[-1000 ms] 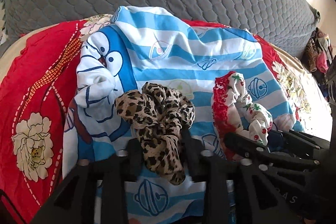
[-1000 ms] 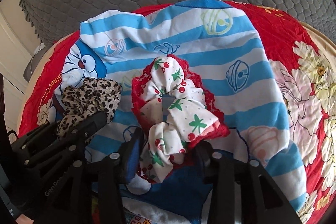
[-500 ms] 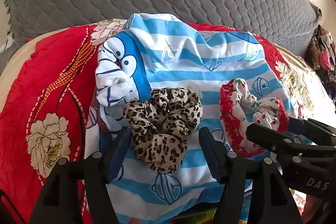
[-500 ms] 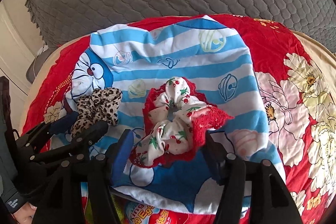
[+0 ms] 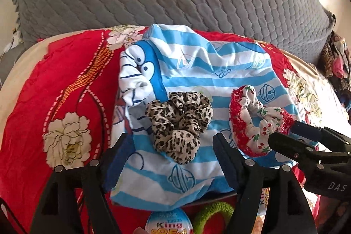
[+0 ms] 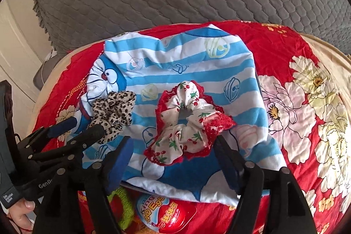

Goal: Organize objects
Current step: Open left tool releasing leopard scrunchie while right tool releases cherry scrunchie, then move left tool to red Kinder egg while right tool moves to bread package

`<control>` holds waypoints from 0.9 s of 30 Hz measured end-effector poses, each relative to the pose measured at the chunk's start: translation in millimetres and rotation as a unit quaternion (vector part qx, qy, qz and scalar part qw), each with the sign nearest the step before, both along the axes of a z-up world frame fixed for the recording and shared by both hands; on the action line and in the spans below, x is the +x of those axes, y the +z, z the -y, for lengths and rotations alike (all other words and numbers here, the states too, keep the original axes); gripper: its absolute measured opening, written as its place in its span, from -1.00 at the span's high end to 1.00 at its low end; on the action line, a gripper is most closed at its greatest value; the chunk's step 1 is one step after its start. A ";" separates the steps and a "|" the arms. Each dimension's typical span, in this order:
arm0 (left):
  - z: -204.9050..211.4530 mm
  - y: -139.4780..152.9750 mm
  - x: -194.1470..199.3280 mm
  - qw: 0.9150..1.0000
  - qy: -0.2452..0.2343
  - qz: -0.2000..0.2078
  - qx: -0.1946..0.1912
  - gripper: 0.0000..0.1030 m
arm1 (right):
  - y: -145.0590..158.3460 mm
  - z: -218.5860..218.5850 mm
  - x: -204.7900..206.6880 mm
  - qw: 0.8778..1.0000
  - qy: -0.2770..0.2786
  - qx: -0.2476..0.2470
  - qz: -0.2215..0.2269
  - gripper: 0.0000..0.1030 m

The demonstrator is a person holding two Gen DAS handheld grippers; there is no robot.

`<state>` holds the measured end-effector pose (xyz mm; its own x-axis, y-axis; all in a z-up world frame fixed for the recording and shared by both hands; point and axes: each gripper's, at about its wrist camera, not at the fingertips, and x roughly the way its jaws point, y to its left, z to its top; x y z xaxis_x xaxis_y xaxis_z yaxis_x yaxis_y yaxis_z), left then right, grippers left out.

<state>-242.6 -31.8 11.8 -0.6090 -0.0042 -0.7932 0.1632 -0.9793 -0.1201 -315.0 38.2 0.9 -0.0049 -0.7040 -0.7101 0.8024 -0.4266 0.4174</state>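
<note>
Two scrunchies lie on the blue striped cloth (image 5: 197,71). From the left wrist view, the leopard scrunchie (image 5: 178,122) sits just beyond the left gripper (image 5: 169,159), between its lines of reach and a little far of the tips; the jaws have just been opening and stand released, nothing pressed; the cherry scrunchie (image 5: 254,120) lies to the right, nearer to the right gripper (image 5: 291,133) that enters from that side.

From the right wrist view, the cherry scrunchie (image 6: 186,124) rests straight ahead of the right gripper (image 6: 173,159), also released after opening; the leopard scrunchie (image 6: 114,115) is to the left, at the tips of the left gripper (image 6: 76,126); a green ring (image 6: 120,207) and a red egg toy (image 6: 166,214) wait near, under the cloth edge.
</note>
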 end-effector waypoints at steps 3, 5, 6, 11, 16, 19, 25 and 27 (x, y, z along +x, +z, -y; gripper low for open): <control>1.1 0.3 6.6 1.000 0.007 0.003 -0.003 -0.51 | 1.6 -6.6 4.6 1.000 0.004 -0.001 0.000 -0.50; 2.2 -0.2 12.3 1.000 0.008 0.003 -0.003 -0.51 | 2.2 -10.1 8.2 1.000 0.005 0.003 -0.004 -0.50; 2.4 -0.3 13.8 1.000 0.009 0.003 -0.003 -0.51 | 2.5 -12.0 10.0 1.000 0.006 0.003 -0.005 -0.51; 1.6 -0.8 25.9 1.000 0.009 0.000 -0.005 -0.52 | 4.3 -22.2 19.2 1.000 0.010 0.001 -0.011 -0.53; 0.9 1.2 34.5 1.000 0.006 -0.002 0.004 -0.52 | 4.9 -29.4 22.9 1.000 0.011 0.001 -0.010 -0.53; -1.0 1.6 39.5 1.000 0.002 -0.002 0.004 -0.52 | 3.9 -35.0 24.6 1.000 0.010 0.003 -0.010 -0.55; -6.3 -2.8 51.5 1.000 0.000 0.001 0.012 -0.52 | 1.6 -49.7 32.6 1.000 0.012 0.008 -0.017 -0.60; -9.3 -3.4 54.8 1.000 -0.003 0.004 0.009 -0.52 | 1.7 -54.8 35.6 1.000 0.013 0.010 -0.023 -0.61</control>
